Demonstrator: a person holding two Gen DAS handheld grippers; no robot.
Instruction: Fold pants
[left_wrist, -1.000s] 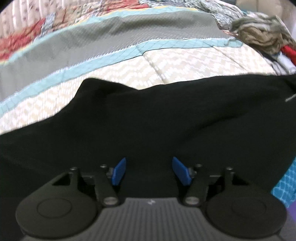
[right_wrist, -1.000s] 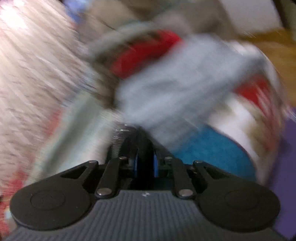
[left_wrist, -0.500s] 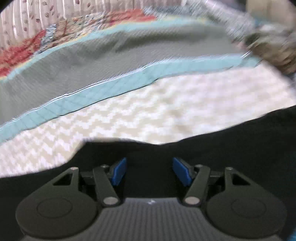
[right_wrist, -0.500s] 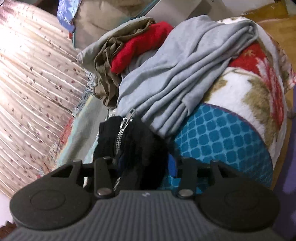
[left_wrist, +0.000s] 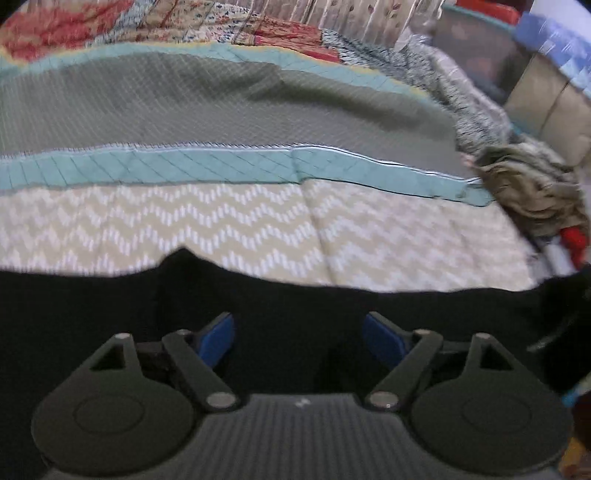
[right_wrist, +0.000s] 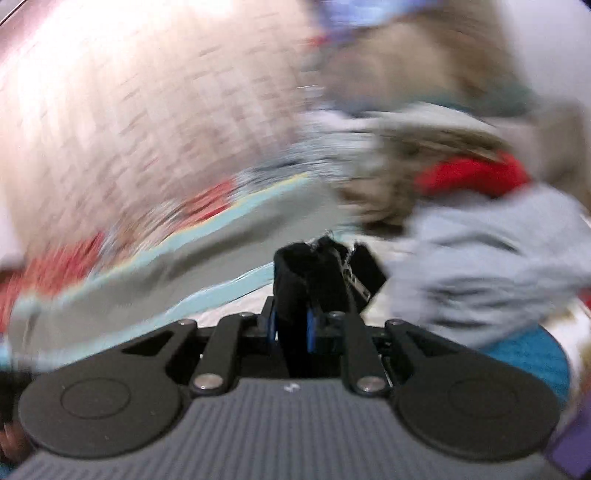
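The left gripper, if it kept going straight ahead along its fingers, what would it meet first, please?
Most likely the black pants: the open left gripper has that fabric right ahead of its fingertips. Beyond its edge lies the chevron quilt. Depth is hard to judge here.

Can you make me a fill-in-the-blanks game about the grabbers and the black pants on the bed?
1. The right gripper is shut on a bunched bit of the ____ pants.
2. The left gripper has its fingers ____, with nothing between them.
3. Beside the fabric in the right gripper hangs a metal ____.
4. In the clothes pile, the garment above the grey one is ____.

Missing words: black; open; zipper; red
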